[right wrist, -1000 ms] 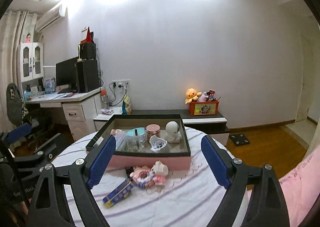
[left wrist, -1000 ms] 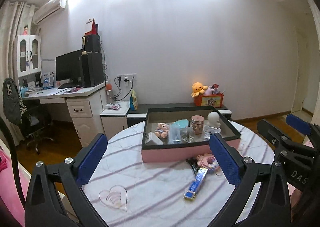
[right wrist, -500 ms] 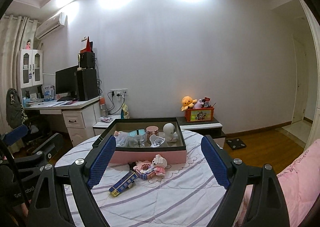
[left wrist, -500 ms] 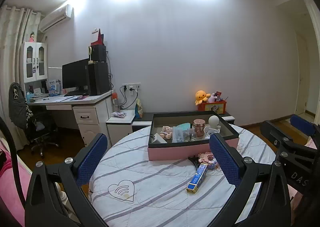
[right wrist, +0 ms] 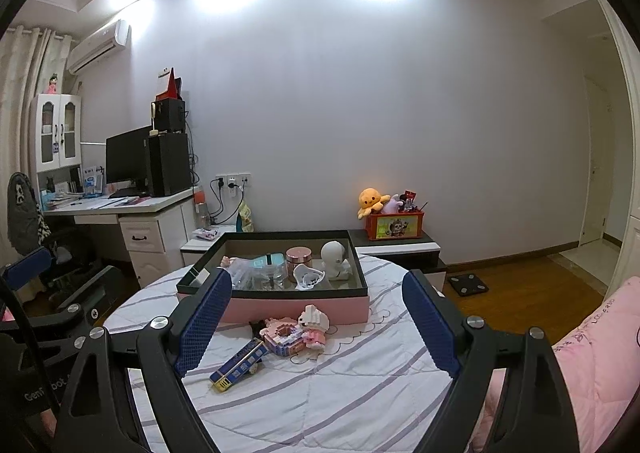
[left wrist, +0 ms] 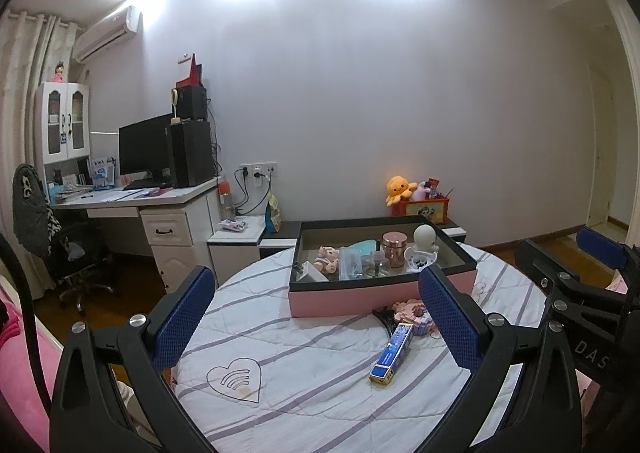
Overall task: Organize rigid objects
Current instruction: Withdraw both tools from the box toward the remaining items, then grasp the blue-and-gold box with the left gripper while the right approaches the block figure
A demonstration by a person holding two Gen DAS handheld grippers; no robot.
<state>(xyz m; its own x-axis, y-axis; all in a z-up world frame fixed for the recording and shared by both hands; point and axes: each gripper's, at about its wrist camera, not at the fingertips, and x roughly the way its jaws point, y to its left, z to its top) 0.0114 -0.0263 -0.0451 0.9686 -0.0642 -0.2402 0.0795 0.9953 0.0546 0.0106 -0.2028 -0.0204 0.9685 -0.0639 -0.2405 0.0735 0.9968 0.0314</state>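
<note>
A pink box with a black rim stands on the round table and holds several small items, among them a copper jar and a white figure. In front of it lie a blue flat box, a pink brick toy and a black clip. My left gripper and right gripper are both open and empty, held above the table's near side. The right gripper also shows in the left wrist view, and the left gripper in the right wrist view.
The table wears a white cloth with purple stripes. A desk with a monitor, an office chair and a low cabinet with a toy crate line the far wall. Pink bedding lies at right.
Both grippers have pulled back and up from the table, so the box and loose items look smaller and farther. Both stay open and empty.
</note>
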